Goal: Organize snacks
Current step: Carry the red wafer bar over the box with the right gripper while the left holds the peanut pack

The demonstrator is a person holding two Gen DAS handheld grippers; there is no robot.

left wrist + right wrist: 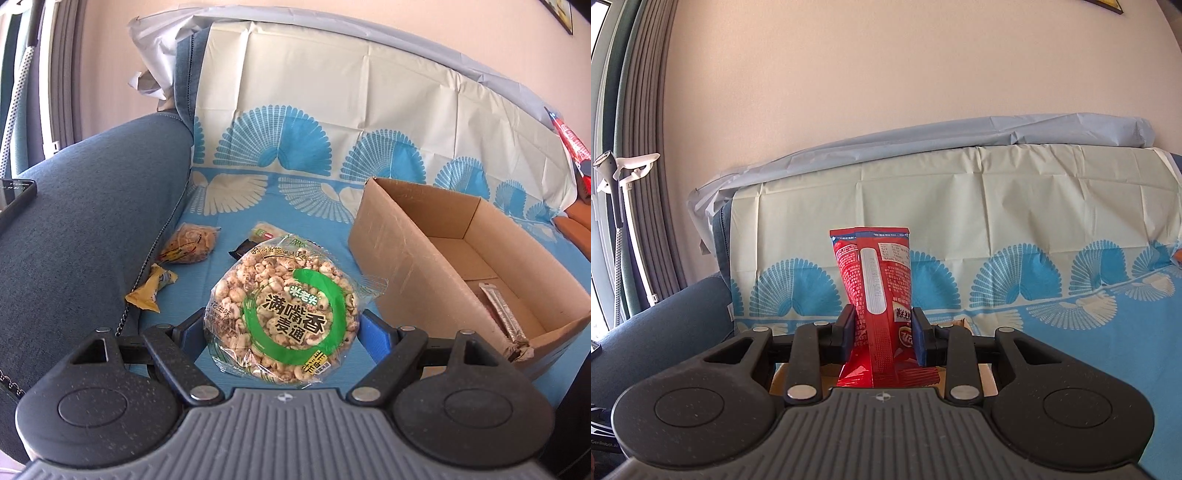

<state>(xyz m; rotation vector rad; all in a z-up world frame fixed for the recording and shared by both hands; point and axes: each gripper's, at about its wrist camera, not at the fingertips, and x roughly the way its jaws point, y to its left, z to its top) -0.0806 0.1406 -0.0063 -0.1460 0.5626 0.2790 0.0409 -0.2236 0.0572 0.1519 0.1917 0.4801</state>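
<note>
Left wrist view shows my left hand-held gripper (pixel 282 326) spread wide around a round clear bag of puffed grain snacks (pixel 282 314), its blue fingers (pixel 375 334) pressing the bag's left and right edges so it is held between them. That bag is see-through, packed with pale beige puffs flecked brown, and carries a thick green ring with bold dark characters in the middle and a small yellow label at the lower right. It sits above the blue patterned cover (pixel 229 206) on the sofa seat. Behind it on the cover lie a small clear packet of brownish snacks (pixel 192 243), a yellow wrapper (pixel 151 291) near the grey-blue sofa arm (pixel 92 206), and a dark and pale packet (pixel 258 238) just past the bag's top edge. To the right stands an open cardboard box (pixel 406 258) with a silvery stick pack (pixel 502 310) lying inside on its floor. A red snack bag (pixel 570 142) shows at the far right edge of this view. In the right wrist view my right hand-held gripper (pixel 882 332) is closed narrowly on that red foil bag (pixel 882 280), which stands upright between the blue pads (pixel 921 338), back side facing me, with a silver seam down its middle, white print and a blue strip along its top; cardboard shows just below it.
</note>
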